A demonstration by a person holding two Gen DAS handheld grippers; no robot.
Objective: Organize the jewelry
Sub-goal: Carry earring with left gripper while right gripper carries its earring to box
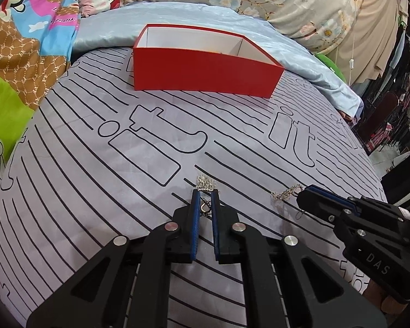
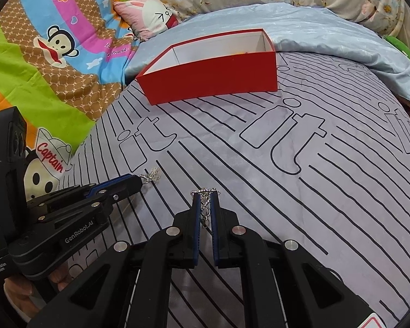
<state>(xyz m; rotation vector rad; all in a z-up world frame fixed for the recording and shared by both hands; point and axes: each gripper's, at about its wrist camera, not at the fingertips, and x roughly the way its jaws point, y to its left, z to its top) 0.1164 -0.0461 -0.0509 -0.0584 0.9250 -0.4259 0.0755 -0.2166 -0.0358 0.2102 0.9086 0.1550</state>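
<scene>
Grey line-printed bedsheet (image 1: 95,164) under two silvery chains, light, limp, snag-prone, best pinched at the clasp: flower-link chain (image 1: 205,183) nipped in the closed left hand-held gripper (image 1: 205,194), sparkly chain (image 2: 205,191) clamped in the right hand-held gripper (image 2: 205,194), both angled downward short of the red box (image 1: 202,71).

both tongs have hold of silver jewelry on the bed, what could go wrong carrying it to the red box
The left tongs pinch their silver chain only at the tips, so it might slip out. The right tongs leave a clasp dangling, which could snag the rim of the red box.
</scene>
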